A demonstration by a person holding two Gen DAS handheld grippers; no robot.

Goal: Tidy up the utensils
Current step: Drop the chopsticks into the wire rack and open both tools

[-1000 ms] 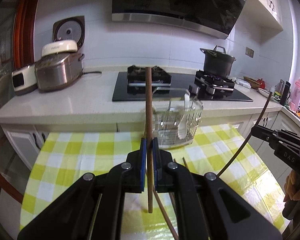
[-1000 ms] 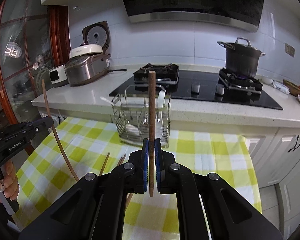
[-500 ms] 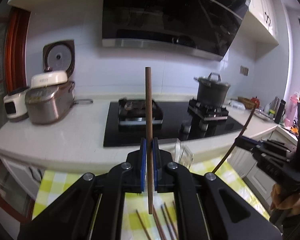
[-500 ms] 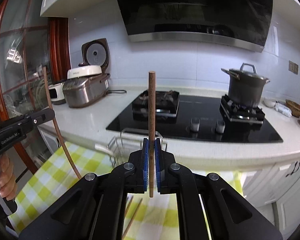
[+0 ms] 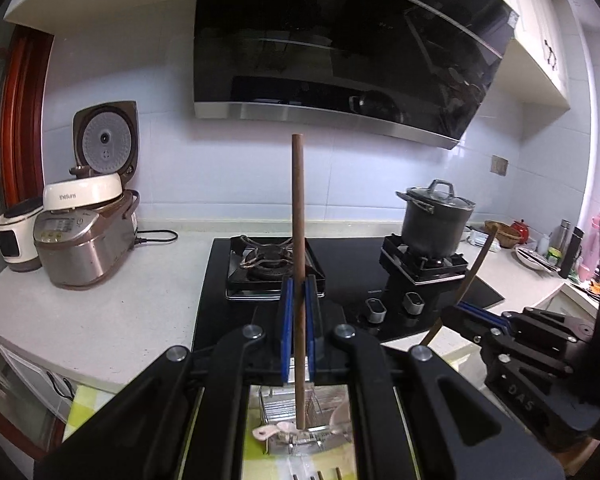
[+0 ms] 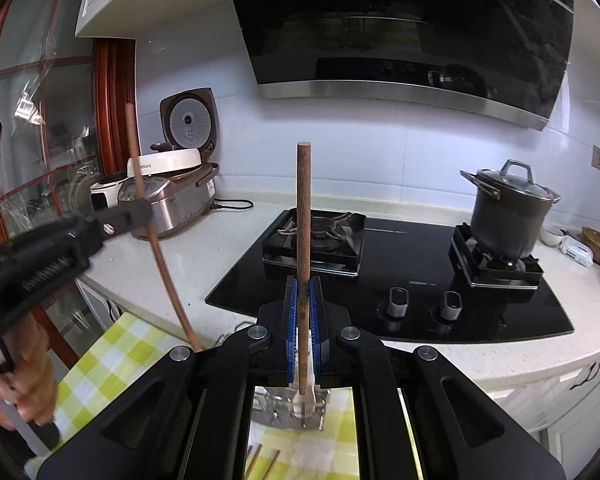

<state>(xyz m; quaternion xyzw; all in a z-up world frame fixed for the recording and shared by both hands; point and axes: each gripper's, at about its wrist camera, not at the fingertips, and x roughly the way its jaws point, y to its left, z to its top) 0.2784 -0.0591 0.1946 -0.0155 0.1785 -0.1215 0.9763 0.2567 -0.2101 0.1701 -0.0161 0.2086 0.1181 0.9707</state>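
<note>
Left wrist view: left gripper (image 5: pixel 299 322) pinching a brown chopstick (image 5: pixel 299 240) upright between blue pads, lower tip hanging just above the wire utensil basket (image 5: pixel 288 410) glimpsed between the fingers. Pale spoons (image 5: pixel 272 432) already lying in that basket. Off to the right, right gripper (image 5: pixel 466 312) clamped on its own chopstick (image 5: pixel 476 260), tilted. Right wrist view: same picture mirrored, second chopstick (image 6: pixel 304 240) squeezed upright between the pads, basket (image 6: pixel 288 408) directly below with a white utensil handle (image 6: pixel 302 396) standing in it. Beyond, stove, lidded pot (image 6: pixel 508 208) and rice cooker (image 6: pixel 168 196) on the counter.

Judged progress: partway. Spoons seemingly sorted, two chopsticks lifted and lined up over the basket but not yet lowered in. More chopsticks (image 6: pixel 262 460) lying on the checked tablecloth (image 6: pixel 100 360), left to collect afterwards.
</note>
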